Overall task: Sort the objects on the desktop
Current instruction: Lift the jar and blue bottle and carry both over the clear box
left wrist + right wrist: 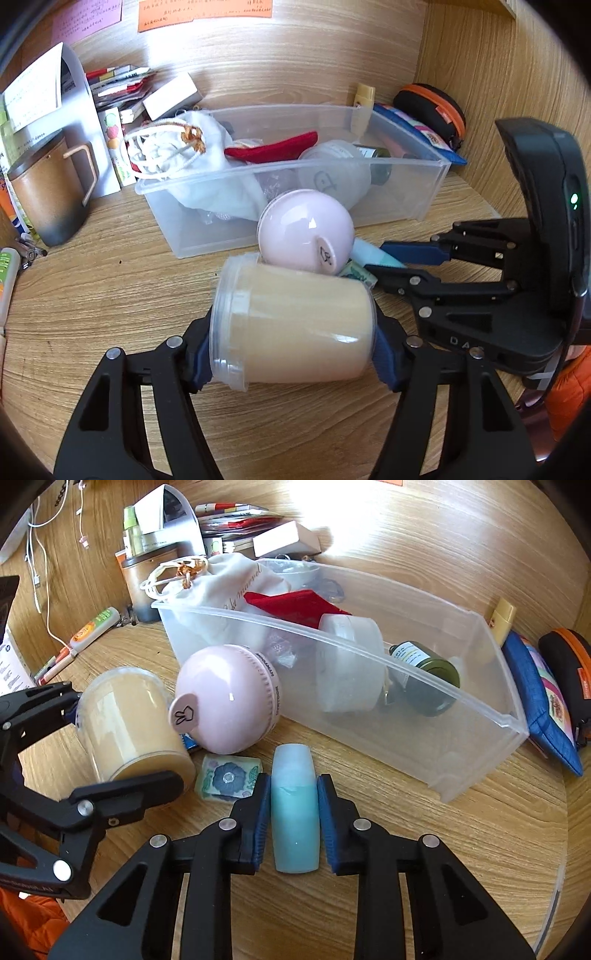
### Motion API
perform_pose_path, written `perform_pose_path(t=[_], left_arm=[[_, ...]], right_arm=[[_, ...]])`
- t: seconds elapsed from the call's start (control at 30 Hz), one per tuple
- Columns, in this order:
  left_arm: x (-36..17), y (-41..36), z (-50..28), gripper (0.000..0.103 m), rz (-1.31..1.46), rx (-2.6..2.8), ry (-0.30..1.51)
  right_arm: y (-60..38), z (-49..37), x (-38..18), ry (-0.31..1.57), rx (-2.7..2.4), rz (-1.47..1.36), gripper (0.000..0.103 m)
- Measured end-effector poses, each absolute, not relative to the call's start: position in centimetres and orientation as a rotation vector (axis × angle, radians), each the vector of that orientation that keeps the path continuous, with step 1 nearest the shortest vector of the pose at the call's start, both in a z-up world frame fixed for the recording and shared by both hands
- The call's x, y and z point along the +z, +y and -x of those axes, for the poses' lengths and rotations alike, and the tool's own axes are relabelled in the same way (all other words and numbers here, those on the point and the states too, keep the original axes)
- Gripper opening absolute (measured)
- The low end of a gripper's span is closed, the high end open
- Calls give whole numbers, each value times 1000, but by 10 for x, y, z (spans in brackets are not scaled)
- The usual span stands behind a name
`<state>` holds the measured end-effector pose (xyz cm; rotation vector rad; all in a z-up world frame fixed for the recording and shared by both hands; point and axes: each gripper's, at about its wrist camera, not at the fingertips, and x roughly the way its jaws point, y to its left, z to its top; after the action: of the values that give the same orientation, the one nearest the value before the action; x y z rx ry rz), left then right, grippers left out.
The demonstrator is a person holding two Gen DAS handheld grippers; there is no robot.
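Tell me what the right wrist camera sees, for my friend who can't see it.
The right gripper pinches a small turquoise plastic bottle lying on the wooden desk. Behind sit a pink round plastic gadget and a clear plastic bin of odds and ends.

Landmark: clear bin [480, 716].

- Pink ball case [225, 698], in front of bin: rabbit outline drawn on its round tab; embossed band lettering, unreadable.
- White pouch [225, 587], in bin's left end: cursive script, unclear.
- Frosted tub [332, 170], in bin: dark mark, unclear.
- Right gripper [373, 264], right of bin: letters "DA", remainder hidden.
- Orange note [203, 13] and pink note [86, 16], on wall above bin: handwriting, illegible.
- Green jar [424, 672], in bin: printed label, too small.
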<state>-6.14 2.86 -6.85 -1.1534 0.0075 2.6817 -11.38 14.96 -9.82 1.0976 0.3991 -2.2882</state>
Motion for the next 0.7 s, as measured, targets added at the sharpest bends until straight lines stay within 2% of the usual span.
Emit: perform_pose_path(t=[0.33, 0.7], left_arm=[[-59, 26, 58, 66, 1130, 2680, -38], [-40, 30, 52, 66, 1068, 2707, -8]], right_arm=[[164, 103, -76, 364, -2328, -1054, 23], [177, 93, -49, 343, -2375, -976, 23]])
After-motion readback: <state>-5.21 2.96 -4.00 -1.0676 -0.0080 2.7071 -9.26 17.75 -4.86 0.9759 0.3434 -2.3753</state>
